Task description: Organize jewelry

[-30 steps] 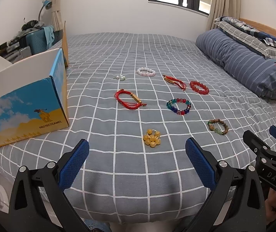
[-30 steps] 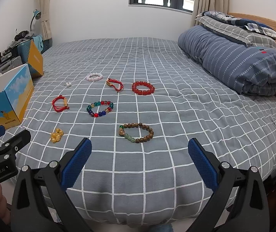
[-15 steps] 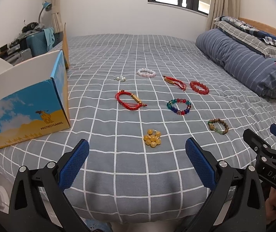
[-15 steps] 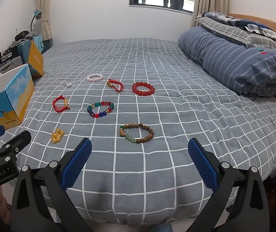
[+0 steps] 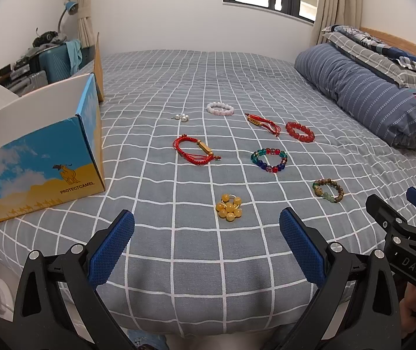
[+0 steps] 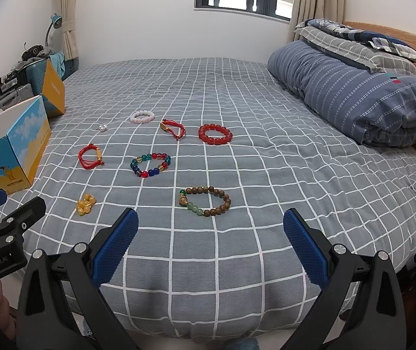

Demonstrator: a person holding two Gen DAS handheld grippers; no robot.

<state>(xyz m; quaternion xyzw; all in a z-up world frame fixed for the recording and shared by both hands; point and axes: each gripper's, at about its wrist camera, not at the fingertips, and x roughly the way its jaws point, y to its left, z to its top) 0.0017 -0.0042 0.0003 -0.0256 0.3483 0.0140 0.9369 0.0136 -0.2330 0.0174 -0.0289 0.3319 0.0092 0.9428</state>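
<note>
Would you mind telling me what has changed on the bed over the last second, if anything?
Very little. The left hand-held gripper has crept slightly forward and tilted, so the box and jewelry sit a touch lower in its view; the right hand-held gripper barely shifted. Both stay open and empty. Nothing was picked up: the yellow beads, brown bracelet and other pieces lie where they were.

On the blue-and-yellow cardboard box with the camel picture you can read "PROTECTCAMEL", with the letters "go" at its left edge. Your black right gripper body carries "DAS", and your black left gripper body reads "GenRobot.AI".
</note>
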